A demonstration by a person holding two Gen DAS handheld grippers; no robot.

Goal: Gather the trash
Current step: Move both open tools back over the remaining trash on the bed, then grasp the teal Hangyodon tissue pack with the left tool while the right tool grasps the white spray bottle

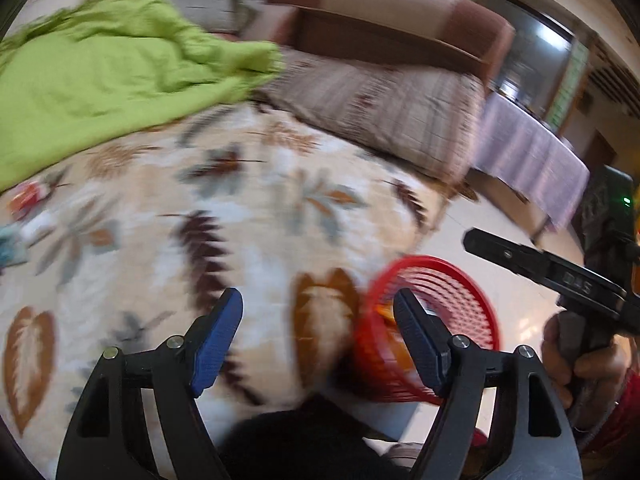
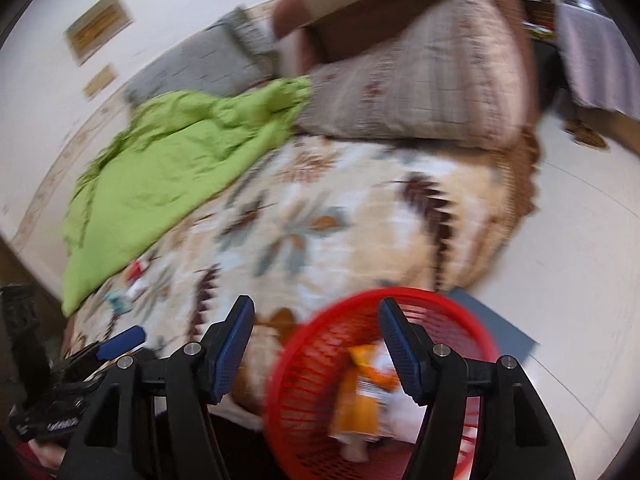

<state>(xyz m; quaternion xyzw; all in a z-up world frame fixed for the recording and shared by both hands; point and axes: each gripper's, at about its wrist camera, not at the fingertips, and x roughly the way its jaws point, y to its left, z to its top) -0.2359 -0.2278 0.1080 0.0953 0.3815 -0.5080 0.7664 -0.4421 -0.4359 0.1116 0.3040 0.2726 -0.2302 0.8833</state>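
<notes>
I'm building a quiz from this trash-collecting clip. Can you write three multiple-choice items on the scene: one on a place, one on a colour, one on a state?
1. Where does the basket stand?
A. on the bed, among the pillows
B. at the near edge of the bed, by the floor
C. on the purple-covered table

2. What colour is the crumpled blanket on the bed?
A. green
B. blue
C. white

3. How do the jaws of the right gripper stand?
A. shut on a wrapper
B. shut on the basket rim
C. open, with nothing between the pads

Answers:
1 B: the red mesh basket sits against the bed's edge, with pale floor beside it.
2 A: the blanket is bright lime green, next to the pillows.
3 C: the blue pads stand apart, and the orange wrapper lies down in the basket.
</notes>
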